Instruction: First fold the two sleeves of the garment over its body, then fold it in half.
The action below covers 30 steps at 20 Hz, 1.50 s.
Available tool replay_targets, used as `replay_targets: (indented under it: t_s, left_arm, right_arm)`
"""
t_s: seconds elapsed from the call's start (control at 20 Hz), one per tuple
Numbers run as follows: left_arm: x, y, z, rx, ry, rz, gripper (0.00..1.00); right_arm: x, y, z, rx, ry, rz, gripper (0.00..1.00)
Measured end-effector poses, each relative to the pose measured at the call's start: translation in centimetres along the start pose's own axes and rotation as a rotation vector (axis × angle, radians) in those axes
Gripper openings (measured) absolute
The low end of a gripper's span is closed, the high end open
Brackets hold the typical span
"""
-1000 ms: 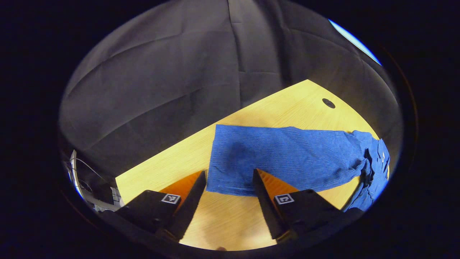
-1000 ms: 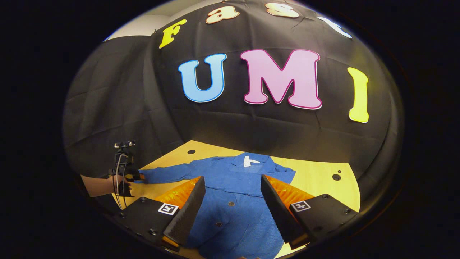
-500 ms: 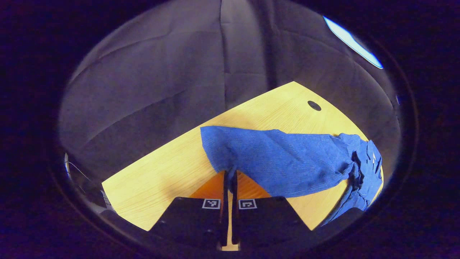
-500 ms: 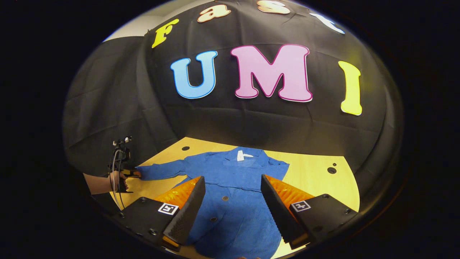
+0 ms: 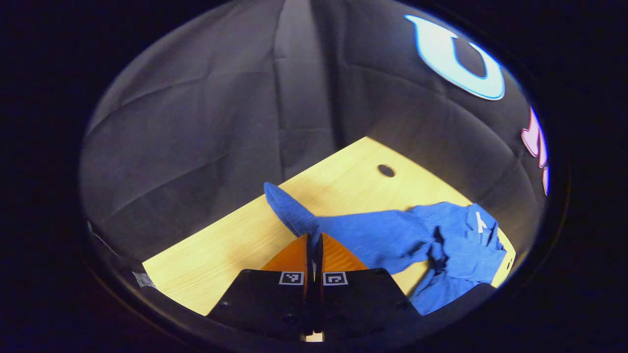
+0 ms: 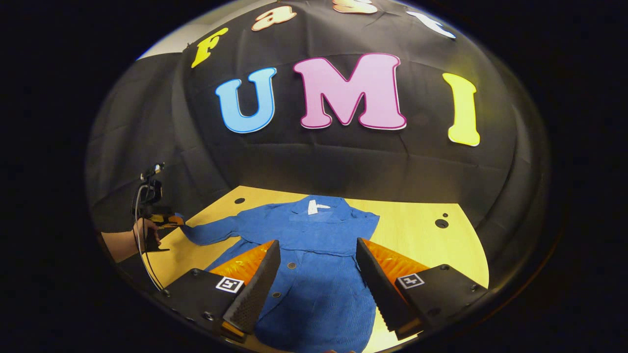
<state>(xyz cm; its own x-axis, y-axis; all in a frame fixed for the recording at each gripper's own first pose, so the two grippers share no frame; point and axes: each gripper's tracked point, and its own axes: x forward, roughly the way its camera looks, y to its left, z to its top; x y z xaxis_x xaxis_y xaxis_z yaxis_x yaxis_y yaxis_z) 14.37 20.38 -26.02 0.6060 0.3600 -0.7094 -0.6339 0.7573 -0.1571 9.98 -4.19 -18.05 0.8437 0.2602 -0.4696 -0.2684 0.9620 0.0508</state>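
Shirt sleeve (image 5: 373,235): cuff pinched in my clenched left claw (image 5: 314,245), lifted near the table's (image 5: 221,250) left edge. Blue shirt (image 6: 314,274) spread mid-table; right claw (image 6: 314,267) released above it. Step: first sleeve fold. Next: carry cuff across the body.

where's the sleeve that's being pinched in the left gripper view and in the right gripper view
Left gripper view: sleeve at centre, cuff clamped in the left gripper.
Right gripper view: same sleeve at left, running to the far gripper.
Shared landmark: the shirt's white neck label.
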Motion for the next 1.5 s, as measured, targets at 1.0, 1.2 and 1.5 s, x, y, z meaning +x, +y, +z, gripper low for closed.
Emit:
replay_targets:
  t_s: [1.0, 1.2, 1.5]
  left_arm:
    - [-12.2, -48.7, -13.6, 0.471, 0.068, -0.728, 0.39]
    - [-12.1, -48.4, -14.0, 0.467, 0.042, -0.714, 0.84]
    - [-13.9, -36.8, -11.7, 0.446, -0.035, -0.668, 0.84]
  right_arm:
    - [-6.7, -9.1, -7.7, 0.183, 0.097, -0.263, 0.98]
    - [-7.9, -9.2, -11.1, 0.209, 0.166, -0.282, 0.98]
    - [-8.0, -9.0, -16.2, 0.232, 0.304, -0.279, 0.98]
